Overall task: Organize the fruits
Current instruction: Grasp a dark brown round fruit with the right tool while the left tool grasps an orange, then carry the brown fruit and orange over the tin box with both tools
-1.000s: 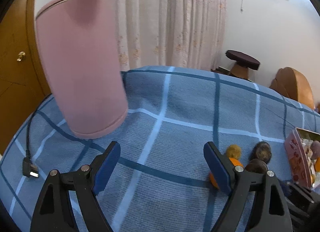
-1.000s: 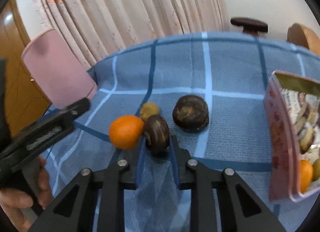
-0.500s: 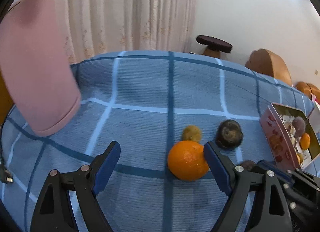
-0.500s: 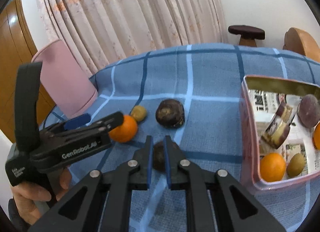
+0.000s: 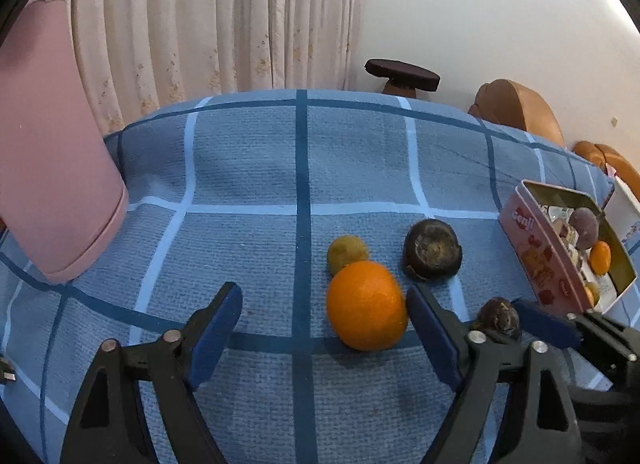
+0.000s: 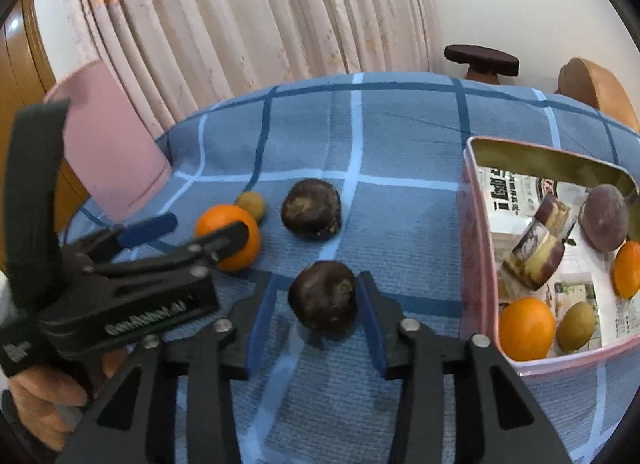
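Risk of knocking the orange (image 5: 365, 304) into the small yellow-brown fruit (image 5: 346, 254) with the spread left gripper (image 5: 324, 328), while the right gripper (image 6: 316, 314), also spread, merely flanks an ungripped dark fruit (image 6: 322, 296).

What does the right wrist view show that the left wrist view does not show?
Only the right wrist view shows the person's hand and the tin's full inside, with a cut piece. Only the left wrist view shows the tin's printed side. Both show the orange between the open left gripper fingers, the dark fruit at the open right gripper, and the pink cylinder.
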### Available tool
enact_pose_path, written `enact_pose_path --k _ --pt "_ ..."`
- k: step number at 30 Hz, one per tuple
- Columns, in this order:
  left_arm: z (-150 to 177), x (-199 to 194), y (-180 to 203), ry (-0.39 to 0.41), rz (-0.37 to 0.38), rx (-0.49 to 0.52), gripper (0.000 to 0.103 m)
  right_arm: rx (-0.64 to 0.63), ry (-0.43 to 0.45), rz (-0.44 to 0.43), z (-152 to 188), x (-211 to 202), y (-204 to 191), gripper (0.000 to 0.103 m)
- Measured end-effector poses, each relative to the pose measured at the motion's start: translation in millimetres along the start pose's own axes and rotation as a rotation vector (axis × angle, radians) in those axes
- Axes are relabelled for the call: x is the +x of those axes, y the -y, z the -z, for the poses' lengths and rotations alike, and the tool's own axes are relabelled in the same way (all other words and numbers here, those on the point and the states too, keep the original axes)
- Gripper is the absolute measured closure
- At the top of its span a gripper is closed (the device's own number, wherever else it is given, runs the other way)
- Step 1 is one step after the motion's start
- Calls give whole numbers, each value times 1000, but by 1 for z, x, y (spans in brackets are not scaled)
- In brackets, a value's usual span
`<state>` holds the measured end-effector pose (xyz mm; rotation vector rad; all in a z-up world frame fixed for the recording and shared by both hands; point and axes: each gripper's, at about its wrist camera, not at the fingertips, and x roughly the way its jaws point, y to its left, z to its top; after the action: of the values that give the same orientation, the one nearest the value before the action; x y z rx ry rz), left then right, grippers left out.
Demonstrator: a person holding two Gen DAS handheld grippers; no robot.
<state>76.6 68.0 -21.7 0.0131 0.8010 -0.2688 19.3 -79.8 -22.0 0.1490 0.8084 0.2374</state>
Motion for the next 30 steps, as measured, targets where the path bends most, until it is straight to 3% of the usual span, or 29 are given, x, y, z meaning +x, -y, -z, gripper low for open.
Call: enact_pose_path --k 1,3,7,8,9,10,14,16,19,23,30 --pt "-1 -1 -3 -2 31 -19 37 -11 -7 -4 0 1 -2 56" --pt "-1 -1 -5 -9 70 -45 43 -26 -24 -17 1 5 -6 53" --pt "2 5 5 -39 96 -12 41 -15 -58 -32 -1 15 -8 51" --pt "2 6 7 -46 99 -5 41 -13 -64 -27 -1 16 -7 53" --pt "3 8 10 -50 96 -2 41 -24 -65 -15 -1 16 -8 63" --pt "3 9 11 -48 92 -5 41 -37 -72 -5 -1 16 -10 65" --pt "4 6 7 -14 88 -34 44 -60 -71 20 1 15 -15 66" --pt "4 4 7 -2 120 -46 61 -48 -65 13 1 13 -13 66" --pt "4 0 10 18 30 -15 61 -27 -25 8 1 5 -9 66" --pt "2 -10 -7 32 40 -78 61 -23 41 4 -2 -8 -9 66" --pt "-5 -51 -32 231 -21 -177 61 7 174 -35 -9 -37 -2 66"
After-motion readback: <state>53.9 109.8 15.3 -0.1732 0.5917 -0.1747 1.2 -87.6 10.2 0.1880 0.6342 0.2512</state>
